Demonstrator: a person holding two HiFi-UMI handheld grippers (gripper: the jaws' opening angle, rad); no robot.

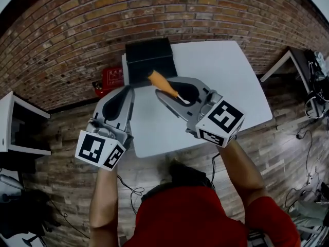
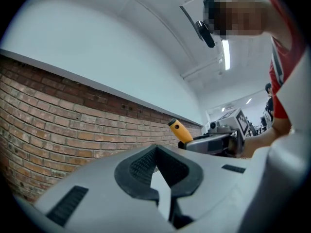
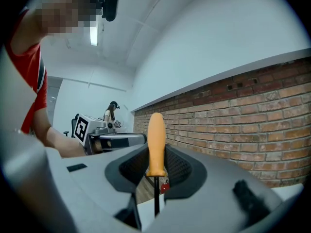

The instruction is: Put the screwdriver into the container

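Observation:
The screwdriver (image 1: pixel 161 82) has an orange handle and a dark shaft. My right gripper (image 1: pixel 169 89) is shut on it, above the white table (image 1: pixel 221 71). In the right gripper view the handle (image 3: pixel 156 144) stands upright between the black pads and pokes out past the fingertips. The black container (image 1: pixel 150 60) sits at the table's far left corner, just beyond the handle's end. My left gripper (image 1: pixel 125 92) hovers over the table's left edge with its jaws together and nothing in them. From the left gripper view (image 2: pixel 155 149) the orange handle (image 2: pixel 181 131) shows to the right.
A red box (image 1: pixel 112 78) lies on the wooden floor left of the table, by the brick wall. A white shelf unit (image 1: pixel 10 127) stands at far left. Another desk (image 1: pixel 288 60) with cables is at far right. A second person sits in the background (image 3: pixel 112 111).

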